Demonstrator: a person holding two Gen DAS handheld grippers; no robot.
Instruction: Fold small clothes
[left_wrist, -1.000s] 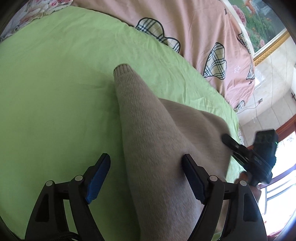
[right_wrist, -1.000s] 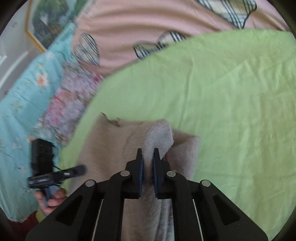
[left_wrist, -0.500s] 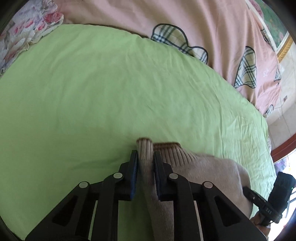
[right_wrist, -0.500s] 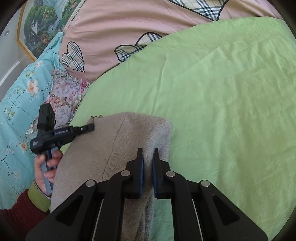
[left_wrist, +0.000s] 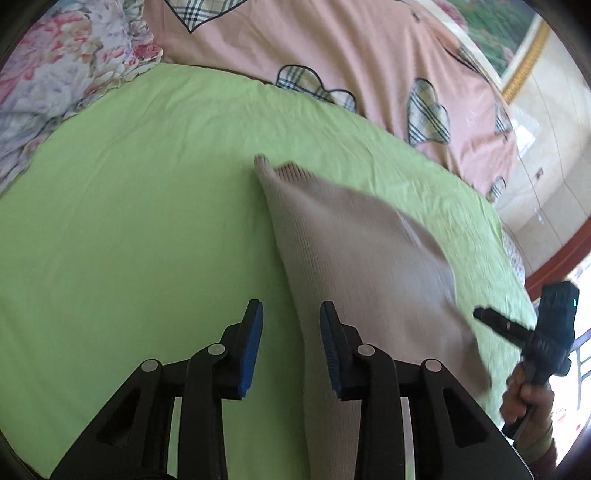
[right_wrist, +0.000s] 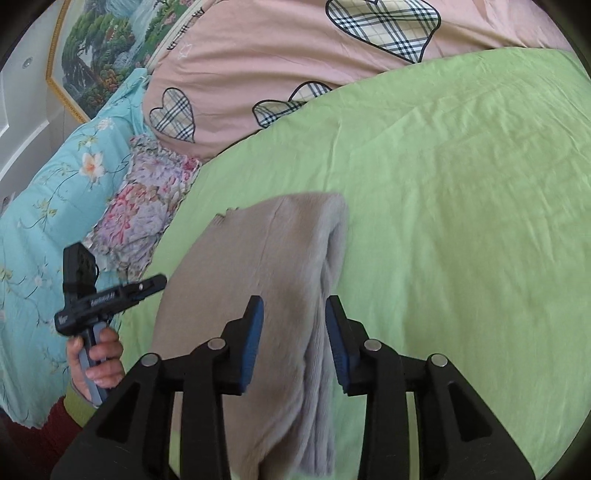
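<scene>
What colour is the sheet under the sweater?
Light green sheet; clearest in the right wrist view.

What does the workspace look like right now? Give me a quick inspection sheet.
Surface: green sheet on a bed, lightly wrinkled.
Job's things: beige knit garment lying on the sheet, partly folded, doubled edge on its right side.
Clutter: nothing seen on the sheet besides the garment.
Grippers: left gripper open, jaws apart over the garment's left edge, holding nothing. Right gripper open, jaws either side of the folded edge, not closed on it.
Cables: nothing seen on the bed.
Surroundings: pink quilt with plaid hearts, floral pillow, turquoise floral bedding, framed landscape picture.
</scene>
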